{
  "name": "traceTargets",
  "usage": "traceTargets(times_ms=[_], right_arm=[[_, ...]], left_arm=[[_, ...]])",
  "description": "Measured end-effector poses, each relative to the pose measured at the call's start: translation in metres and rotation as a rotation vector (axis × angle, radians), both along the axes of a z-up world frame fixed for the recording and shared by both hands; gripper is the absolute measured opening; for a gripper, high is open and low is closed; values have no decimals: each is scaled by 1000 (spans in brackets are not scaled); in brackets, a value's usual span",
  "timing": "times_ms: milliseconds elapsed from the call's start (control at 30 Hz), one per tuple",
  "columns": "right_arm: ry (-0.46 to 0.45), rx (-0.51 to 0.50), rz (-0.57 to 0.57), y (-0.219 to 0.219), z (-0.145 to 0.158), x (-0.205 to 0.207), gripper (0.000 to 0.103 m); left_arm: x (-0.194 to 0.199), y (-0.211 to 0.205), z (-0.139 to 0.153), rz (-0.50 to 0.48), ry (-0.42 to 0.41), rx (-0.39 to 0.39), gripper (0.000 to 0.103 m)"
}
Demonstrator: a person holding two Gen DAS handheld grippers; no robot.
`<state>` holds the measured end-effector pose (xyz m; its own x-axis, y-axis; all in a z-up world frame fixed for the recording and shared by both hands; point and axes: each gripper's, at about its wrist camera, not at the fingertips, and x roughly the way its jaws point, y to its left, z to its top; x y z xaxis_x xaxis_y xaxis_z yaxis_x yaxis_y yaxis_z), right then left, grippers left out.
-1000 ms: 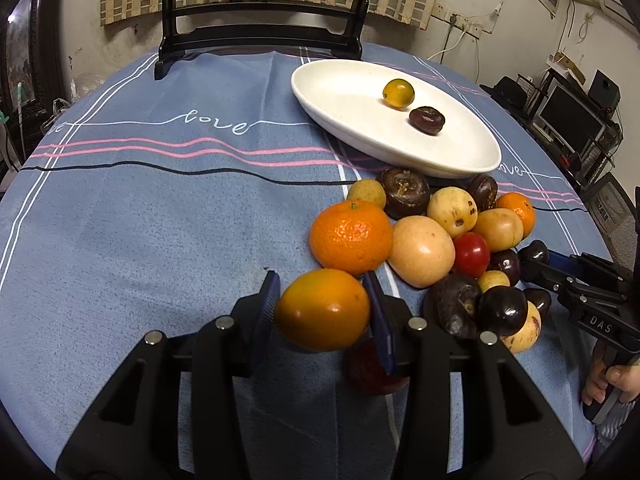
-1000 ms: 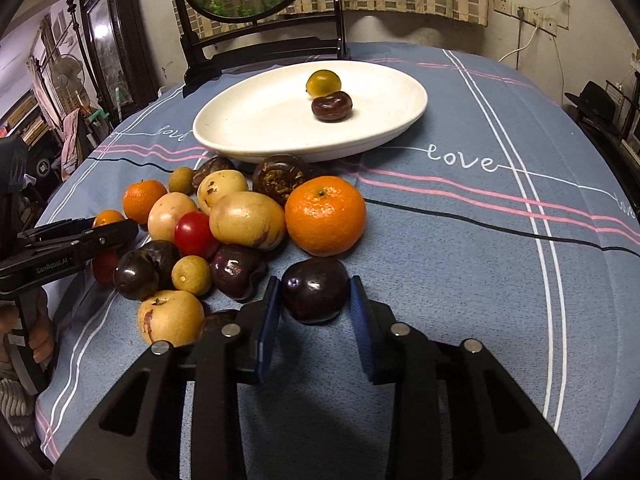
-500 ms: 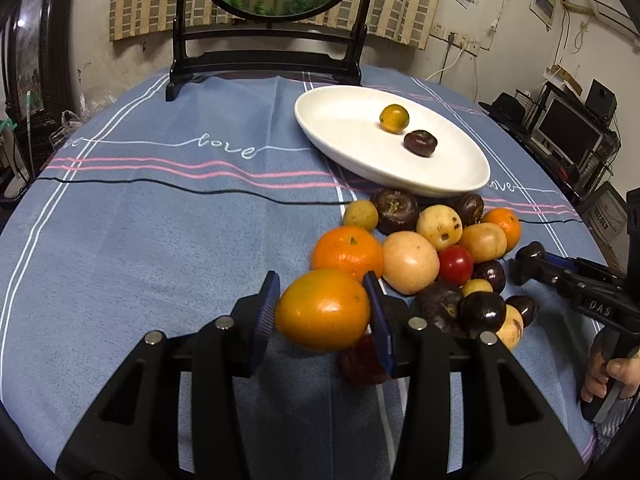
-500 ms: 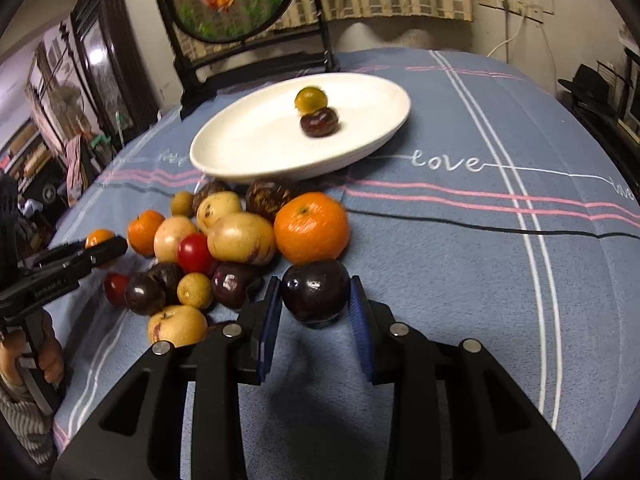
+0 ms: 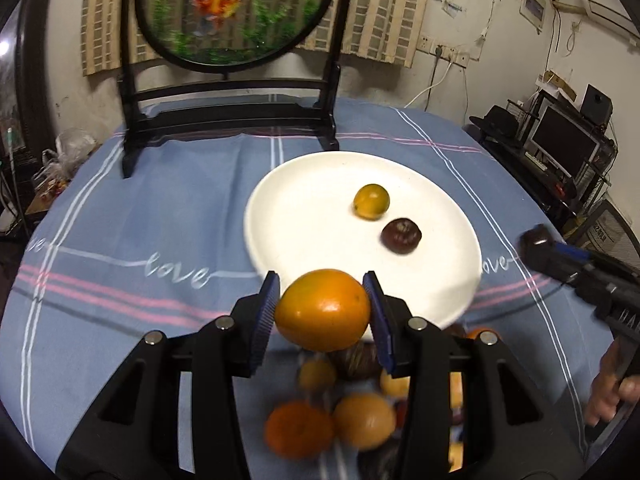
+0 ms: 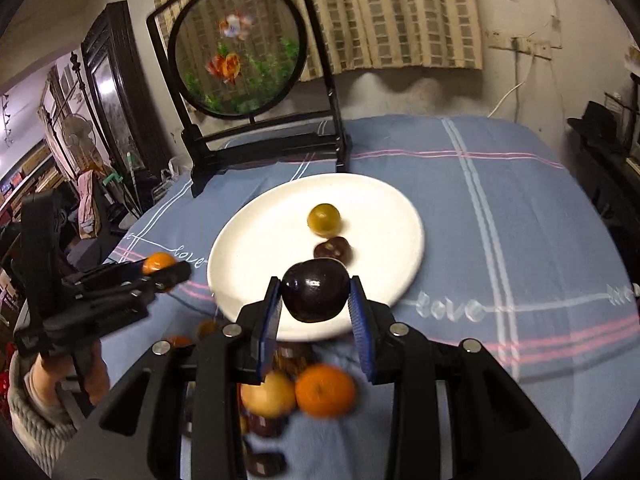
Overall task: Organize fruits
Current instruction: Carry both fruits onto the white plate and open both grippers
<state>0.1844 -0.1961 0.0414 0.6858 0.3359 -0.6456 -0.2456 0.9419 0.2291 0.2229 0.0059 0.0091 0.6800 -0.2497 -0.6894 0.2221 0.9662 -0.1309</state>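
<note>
Gripping an orange [image 5: 323,310], the left tool [image 5: 323,312] is hovering at the white plate's [image 5: 280,216] near rim, while the right tool [image 6: 315,300] is clamping a dark plum [image 6: 315,290] there. Both fruits (round, smooth) could roll into the two fruits resting on the plate if released high.
</note>
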Motion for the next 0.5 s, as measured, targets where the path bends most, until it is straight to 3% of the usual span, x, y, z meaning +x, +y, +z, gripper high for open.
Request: traceTargets(times_ms=[267, 333, 367, 500], right_arm=[[113, -26, 0, 17, -52, 52, 35], [125, -37, 7, 15, -57, 55, 51], [111, -39, -4, 13, -56, 53, 66], [60, -14, -23, 5, -46, 46, 66]], left_arm=[[40, -16, -36, -25, 81, 43, 45], [42, -14, -37, -19, 75, 42, 56], [42, -13, -35, -18, 64, 36, 62], [41, -8, -30, -9, 51, 11, 74]])
